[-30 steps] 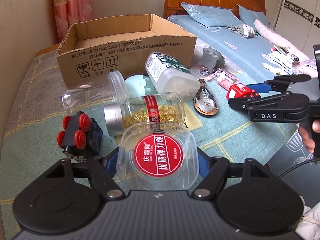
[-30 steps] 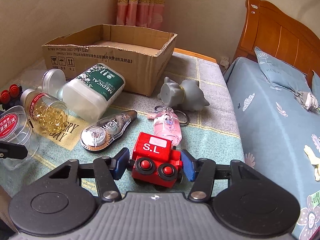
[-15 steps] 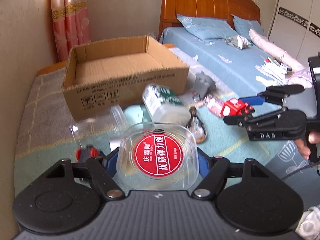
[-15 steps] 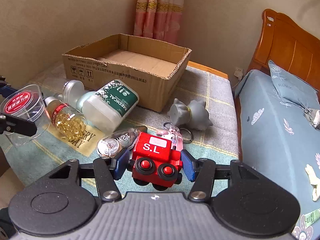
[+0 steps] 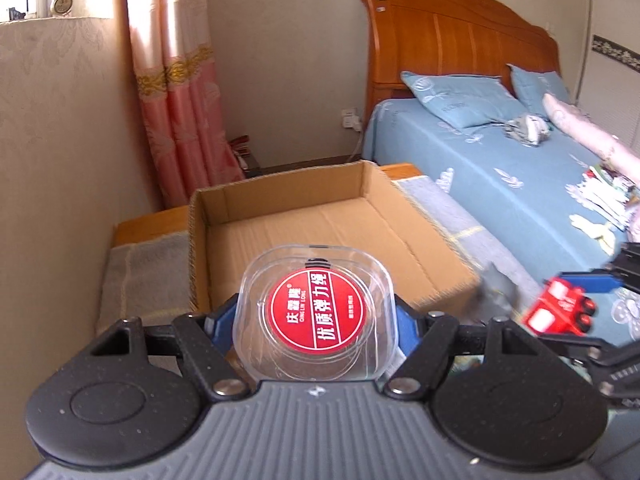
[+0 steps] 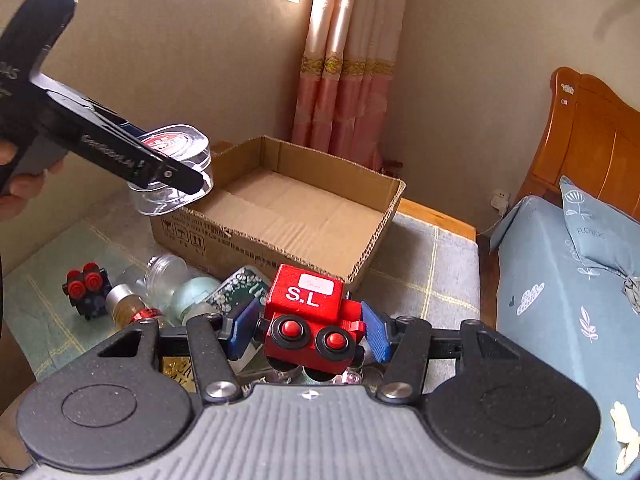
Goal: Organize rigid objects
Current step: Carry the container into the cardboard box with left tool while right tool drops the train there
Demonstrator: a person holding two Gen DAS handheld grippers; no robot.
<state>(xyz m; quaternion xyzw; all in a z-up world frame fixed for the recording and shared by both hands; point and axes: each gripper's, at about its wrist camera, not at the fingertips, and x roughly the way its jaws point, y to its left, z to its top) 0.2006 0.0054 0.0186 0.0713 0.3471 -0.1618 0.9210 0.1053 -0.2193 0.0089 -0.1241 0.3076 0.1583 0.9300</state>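
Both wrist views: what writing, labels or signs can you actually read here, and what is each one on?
"S.L": white letters on the red wooden toy train in the right gripper.
"优质弹力绳": white characters on the round red label of the clear plastic case in the left gripper; its smaller print is too small.
Handling symbols and black print on the brown cardboard box: blurred.
Green-labelled white bottle: unreadable.

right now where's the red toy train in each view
Left wrist view: the red toy train is at the right edge, clamped in the right tool.
Right wrist view: it sits bottom centre, between the blue pads.
Shared landmark: the open cardboard box, beyond the train in both.
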